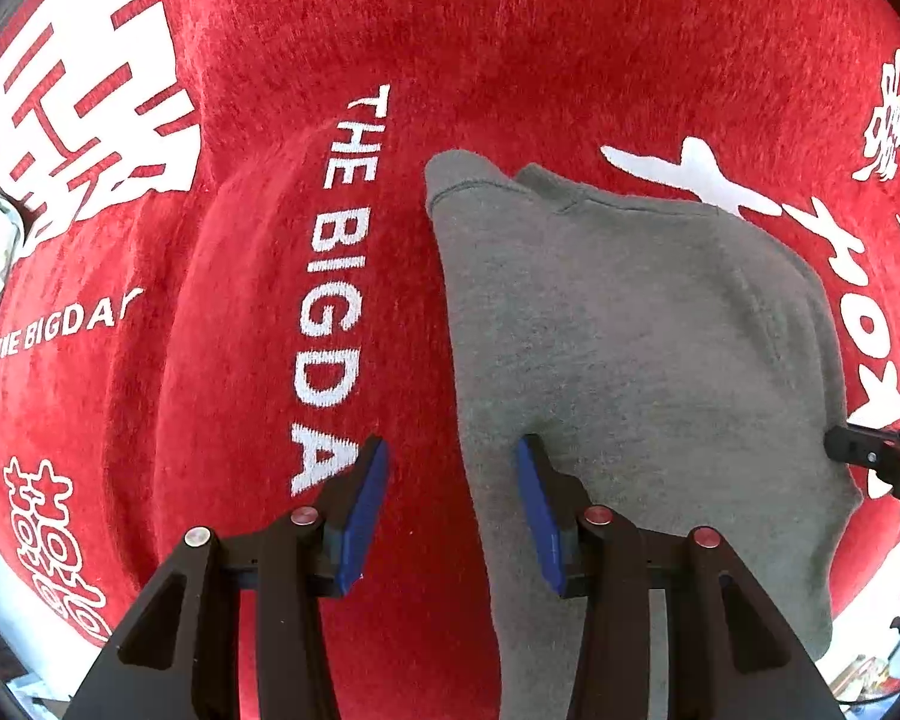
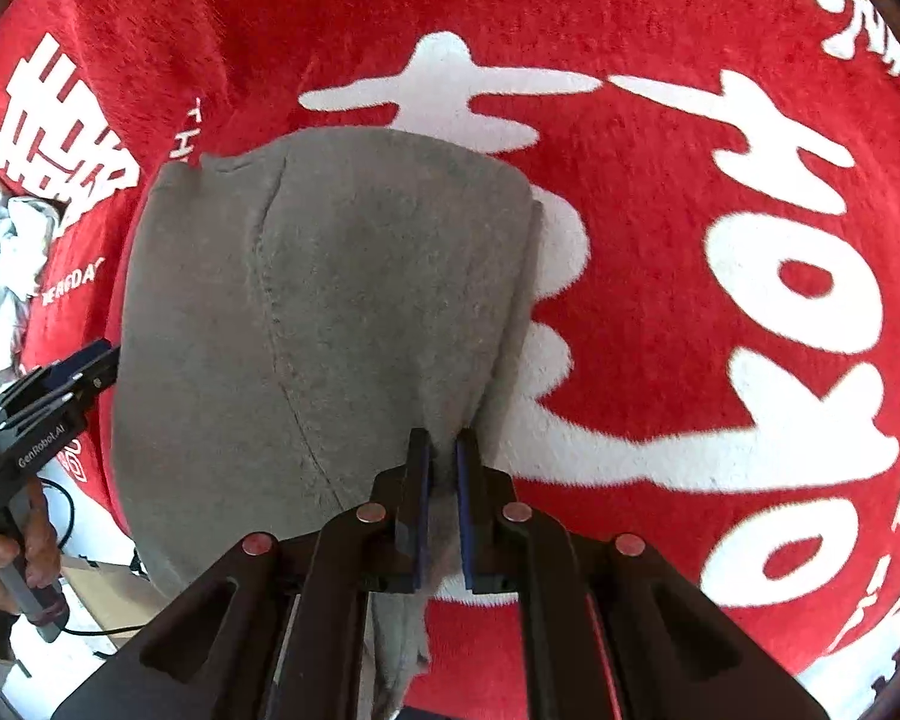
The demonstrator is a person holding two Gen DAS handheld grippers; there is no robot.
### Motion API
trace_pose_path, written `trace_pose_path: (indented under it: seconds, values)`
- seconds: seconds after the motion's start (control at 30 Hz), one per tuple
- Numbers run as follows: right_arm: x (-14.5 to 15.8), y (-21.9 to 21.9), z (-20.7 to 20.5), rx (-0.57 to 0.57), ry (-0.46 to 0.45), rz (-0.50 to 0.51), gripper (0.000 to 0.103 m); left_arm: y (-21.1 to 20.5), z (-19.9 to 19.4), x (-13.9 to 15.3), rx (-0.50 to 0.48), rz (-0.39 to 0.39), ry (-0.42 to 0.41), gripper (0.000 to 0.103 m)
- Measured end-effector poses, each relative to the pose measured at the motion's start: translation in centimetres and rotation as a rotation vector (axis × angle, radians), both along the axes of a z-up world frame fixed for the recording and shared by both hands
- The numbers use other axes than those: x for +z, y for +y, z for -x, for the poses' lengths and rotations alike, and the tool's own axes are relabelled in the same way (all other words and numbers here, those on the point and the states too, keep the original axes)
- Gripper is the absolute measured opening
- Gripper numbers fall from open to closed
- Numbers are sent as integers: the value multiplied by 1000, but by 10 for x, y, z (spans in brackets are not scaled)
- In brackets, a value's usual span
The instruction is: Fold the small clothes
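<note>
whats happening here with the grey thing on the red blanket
A person is folding a small grey garment on a red blanket printed with white lettering, a handheld gripper in each hand. The right gripper is shut on the garment's near right edge. The left gripper hangs open, straddling the garment's left edge and gripping nothing yet.

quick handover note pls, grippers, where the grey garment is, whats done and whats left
Right gripper: shut on the near right edge of the grey garment.
Left gripper: open, straddling the garment's left edge, gripping nothing.
Garment: lying mostly flat on the red blanket.
Done: right edge pinched.
Left: probably grip the left side, then fold.
</note>
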State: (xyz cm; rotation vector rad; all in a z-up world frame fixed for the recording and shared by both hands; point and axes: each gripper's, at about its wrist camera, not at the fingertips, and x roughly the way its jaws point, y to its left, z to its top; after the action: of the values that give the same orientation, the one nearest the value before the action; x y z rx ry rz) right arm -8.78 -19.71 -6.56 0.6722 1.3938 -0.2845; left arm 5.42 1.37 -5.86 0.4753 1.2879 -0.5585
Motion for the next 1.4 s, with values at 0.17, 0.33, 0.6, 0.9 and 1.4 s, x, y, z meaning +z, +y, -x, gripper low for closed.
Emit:
trace_pose_path:
  seconds: [0.17,0.33,0.6,0.9,1.4]
  values:
    - [11,0,14,-69,3,-30,9,0,-2,1,17,-3,10,45]
    - [21,1,22,-115,-5,-36,9,0,-2,2,19,-2,13,45]
    - [31,9,21,-155,-47,-82,10,7,2,6,23,-9,-5,47]
    - [17,22,38,-226,-50,-181,57,29,15,11,21,12,67,63]
    - [-17,57,46,-127,57,-141,9,39,43,11,28,-39,48,99]
